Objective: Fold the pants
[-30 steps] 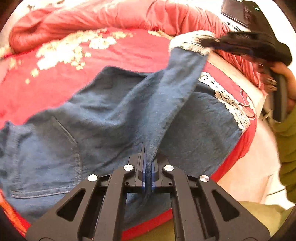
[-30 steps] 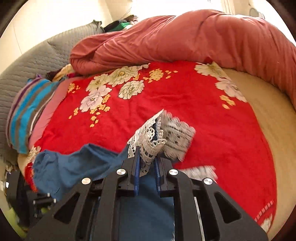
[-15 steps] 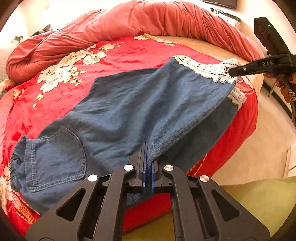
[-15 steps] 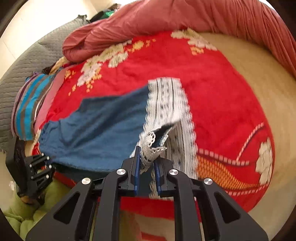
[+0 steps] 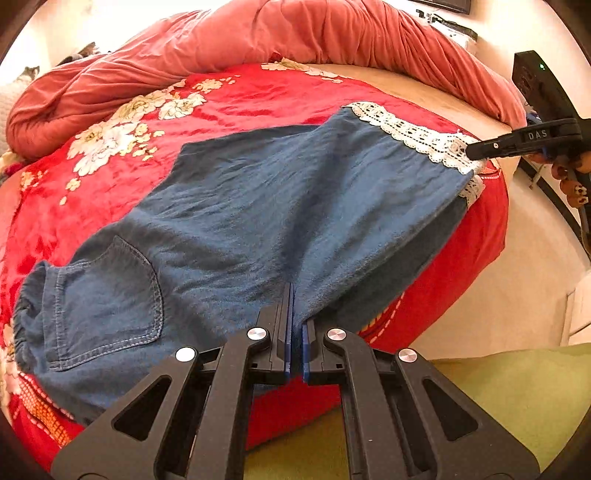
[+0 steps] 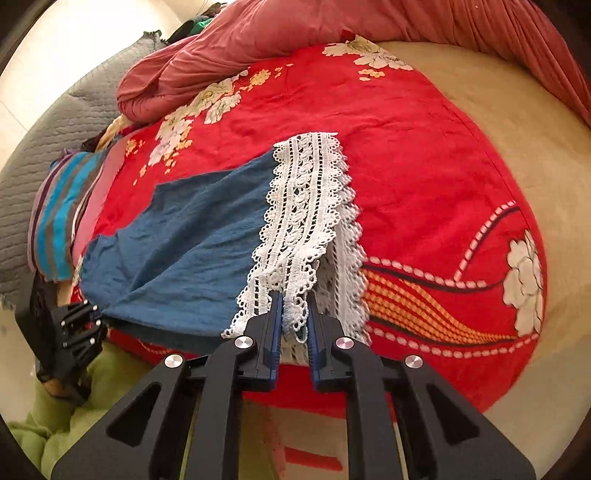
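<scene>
Your left gripper (image 5: pixel 294 325) pinches the denim side edge of the one pair of pants (image 5: pixel 236 221), jaws nearly closed. Your right gripper (image 6: pixel 292 325), jaws narrowly parted, holds the lace hem (image 6: pixel 303 206). The pants lie folded leg-over-leg on the red bedspread (image 6: pixel 417 177).

A round bed (image 6: pixel 517 155) under a red floral bedspread (image 5: pixel 229 99), salmon duvet (image 5: pixel 332 33) bunched behind.
</scene>
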{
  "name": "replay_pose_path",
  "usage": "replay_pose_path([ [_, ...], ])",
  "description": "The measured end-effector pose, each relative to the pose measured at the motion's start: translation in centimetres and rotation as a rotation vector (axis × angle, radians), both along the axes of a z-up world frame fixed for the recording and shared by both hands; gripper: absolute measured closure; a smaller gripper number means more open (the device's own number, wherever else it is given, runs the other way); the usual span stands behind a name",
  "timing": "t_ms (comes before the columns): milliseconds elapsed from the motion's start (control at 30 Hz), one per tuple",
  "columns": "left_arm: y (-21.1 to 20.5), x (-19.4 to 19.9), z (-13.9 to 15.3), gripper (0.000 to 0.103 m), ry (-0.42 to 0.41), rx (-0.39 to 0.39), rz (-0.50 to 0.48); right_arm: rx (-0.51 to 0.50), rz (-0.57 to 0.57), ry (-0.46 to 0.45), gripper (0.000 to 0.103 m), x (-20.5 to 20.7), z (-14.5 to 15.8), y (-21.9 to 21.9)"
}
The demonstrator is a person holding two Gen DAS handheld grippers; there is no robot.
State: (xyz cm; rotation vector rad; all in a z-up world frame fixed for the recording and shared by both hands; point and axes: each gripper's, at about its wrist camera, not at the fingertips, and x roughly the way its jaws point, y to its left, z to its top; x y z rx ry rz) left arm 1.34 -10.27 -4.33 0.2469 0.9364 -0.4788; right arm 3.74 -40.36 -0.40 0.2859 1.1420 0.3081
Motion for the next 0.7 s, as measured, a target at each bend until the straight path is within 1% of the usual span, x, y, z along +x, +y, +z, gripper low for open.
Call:
replay_pose_path([
  [100,-1.1,-0.2,-0.6,0.101,0.009,0.036,-0.038,-0.059,-0.012,0.024,0.092,-0.2,-1.0,-0.4],
  [200,-1.7,-0.3,-1.1,0.098,0.017,0.067,-0.059,-0.091,-0.013,0.054,0.092,-0.2,-2.2,-0.5],
  [267,-1.8,-0.2,-1.4,0.098,0.026,0.072,-0.058,-0.111,0.001,0.066,0.092,-0.1,-3.0,-0.2],
  [333,-1.5,-0.1,-1.4,0.096,0.039,0.060,-0.059,-0.133,0.011,0.070,0.091,-0.1,-3.2,0.0],
  [367,-1.3,-0.1,-1.3,0.092,0.046,0.044,-0.059,-0.140,0.018,0.071,0.088,-0.1,-3.0,0.0],
  [400,-1.0,-0.2,-1.1,0.087,0.054,0.027,-0.062,-0.159,0.018,0.070,0.076,-0.1,-2.8,-0.1],
  [433,-0.8,-0.4,-0.8,0.075,0.062,0.002,-0.064,-0.197,0.002,0.053,0.069,-0.2,-2.3,-0.4],
  [467,-0.1,-0.8,-0.2,0.068,0.057,-0.031,-0.058,-0.208,-0.008,0.035,0.064,-0.2,-1.7,-0.7],
  [500,0.5,-1.0,0.3,0.066,0.054,-0.059,-0.049,-0.195,-0.020,0.008,0.064,-0.2,-1.0,-1.2],
  [533,1.2,-1.2,0.8,0.065,0.048,-0.084,-0.033,-0.189,-0.027,-0.012,0.064,-0.2,-0.6,-1.3],
  [567,2.0,-1.3,1.4,0.061,0.037,-0.103,-0.008,-0.193,-0.033,-0.038,0.064,-0.1,-0.1,-1.2],
  [600,3.2,-1.3,2.0,0.059,0.019,-0.117,0.033,-0.198,-0.029,-0.065,0.064,0.0,0.3,-0.9],
  [667,5.7,-1.3,3.2,0.053,-0.020,-0.132,0.121,-0.186,0.014,-0.122,0.064,0.3,1.2,0.5],
  [700,7.7,-1.0,4.0,0.052,-0.036,-0.156,0.195,-0.182,0.037,-0.141,0.064,0.5,1.4,1.4],
])
